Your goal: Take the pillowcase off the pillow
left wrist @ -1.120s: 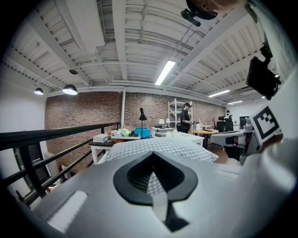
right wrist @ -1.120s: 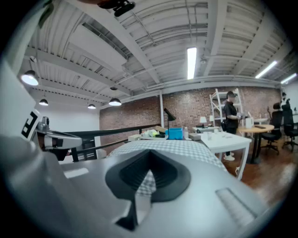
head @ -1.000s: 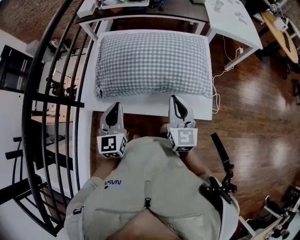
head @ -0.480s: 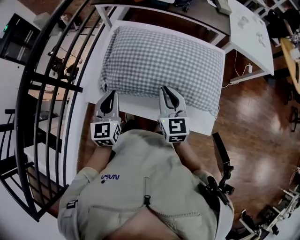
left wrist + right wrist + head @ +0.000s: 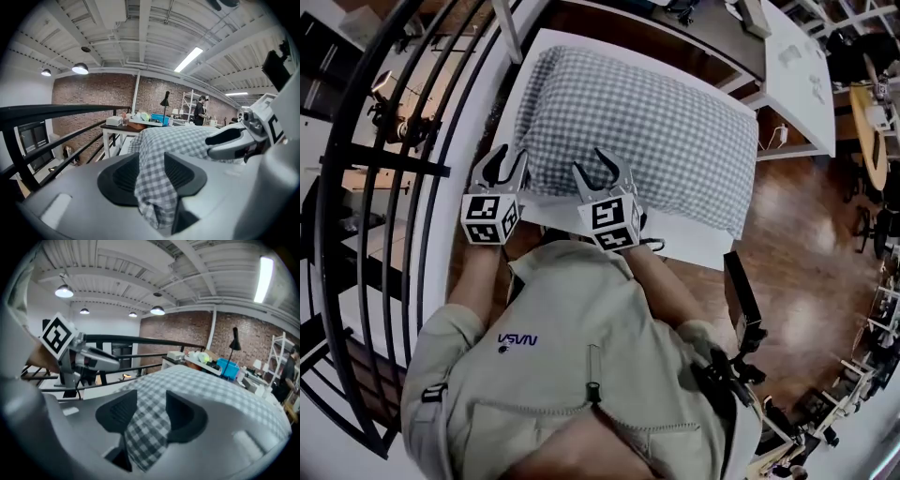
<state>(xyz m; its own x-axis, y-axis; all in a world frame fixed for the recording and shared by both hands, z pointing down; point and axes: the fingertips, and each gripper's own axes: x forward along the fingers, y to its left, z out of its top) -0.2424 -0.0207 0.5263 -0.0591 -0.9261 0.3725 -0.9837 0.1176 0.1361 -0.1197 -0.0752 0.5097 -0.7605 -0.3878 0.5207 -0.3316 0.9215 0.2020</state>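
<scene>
A pillow in a grey-and-white checked pillowcase point(image 5: 647, 122) lies on a white table point(image 5: 694, 246). My left gripper point(image 5: 502, 161) is at the pillow's near left corner. Its jaws have just been opening, and a fold of the checked pillowcase point(image 5: 154, 187) hangs between its pads point(image 5: 124, 176). My right gripper point(image 5: 605, 167) is at the near edge a little to the right. Its jaws have also just been opening and stand wide, with the edge of the pillowcase point(image 5: 150, 427) lying between them. Each gripper shows in the other's view: the right gripper point(image 5: 234, 140) and the left gripper point(image 5: 89, 359).
A black metal railing point(image 5: 422, 169) runs close along the table's left side. A dark desk point(image 5: 675, 37) stands behind the pillow and a second white table point(image 5: 797, 66) at the upper right. Wooden floor point(image 5: 806, 244) lies to the right.
Both grippers have moved forward from the table's near edge onto the pillow's near edge. Their jaws, shut before, now stand apart around the checked cloth.
</scene>
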